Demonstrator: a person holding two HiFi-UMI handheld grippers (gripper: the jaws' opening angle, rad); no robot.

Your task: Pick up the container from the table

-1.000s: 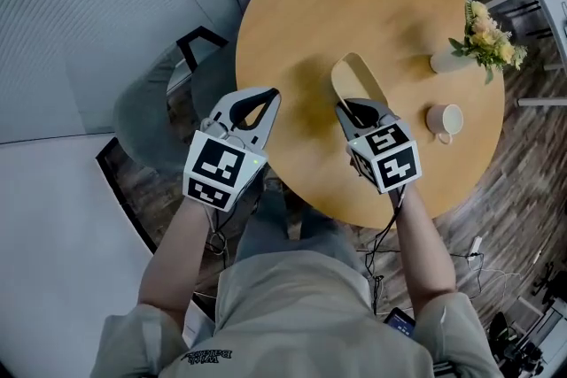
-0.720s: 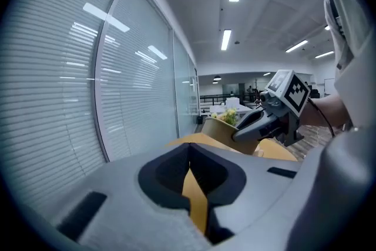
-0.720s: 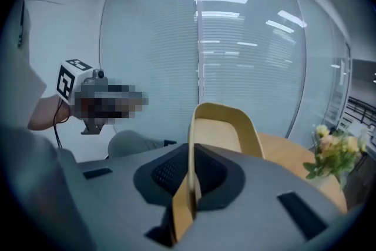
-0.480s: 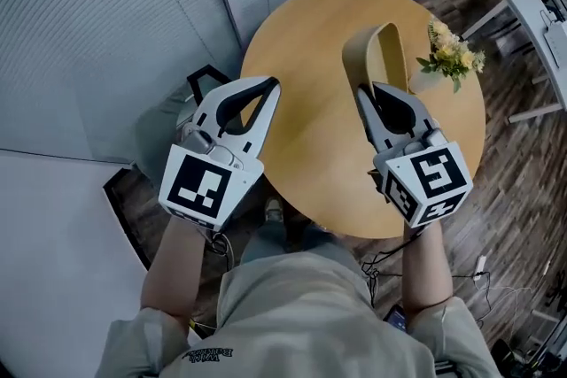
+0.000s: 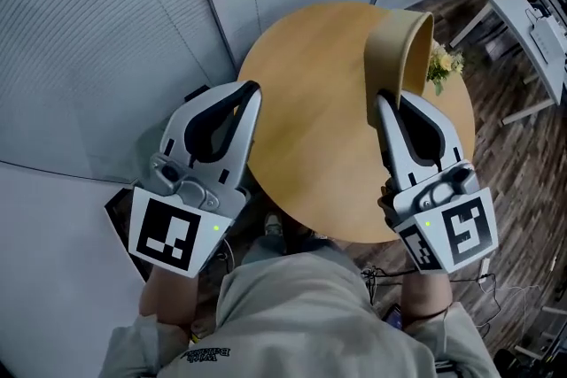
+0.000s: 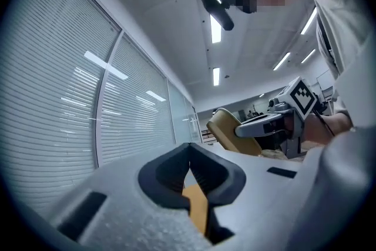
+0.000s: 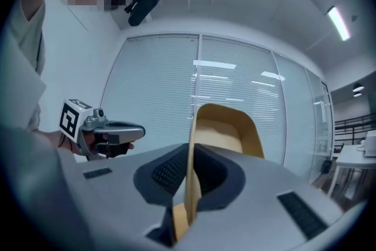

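Observation:
The tan, open-topped container [image 5: 400,49] hangs above the round wooden table [image 5: 301,111], tilted on its side. My right gripper [image 5: 388,99] is shut on its thin wall; in the right gripper view the wall [image 7: 192,144] runs edge-on between the jaws of my right gripper [image 7: 191,170]. My left gripper [image 5: 252,89] is held up over the table's left edge, shut with nothing in it. In the left gripper view, my left gripper [image 6: 189,163] has its tips touching, and the container [image 6: 226,129] shows beyond in the right gripper [image 6: 258,125].
A bunch of flowers [image 5: 443,65] stands at the table's right edge, partly behind the container. A dark chair [image 5: 199,97] sits below the table's left side. Slatted glass walls [image 5: 106,31] run along the left and back. White furniture [image 5: 532,22] stands at the far right.
Both grippers have risen toward the head camera. The container has gone up off the table in the right gripper and tipped over. The mug is hidden now.

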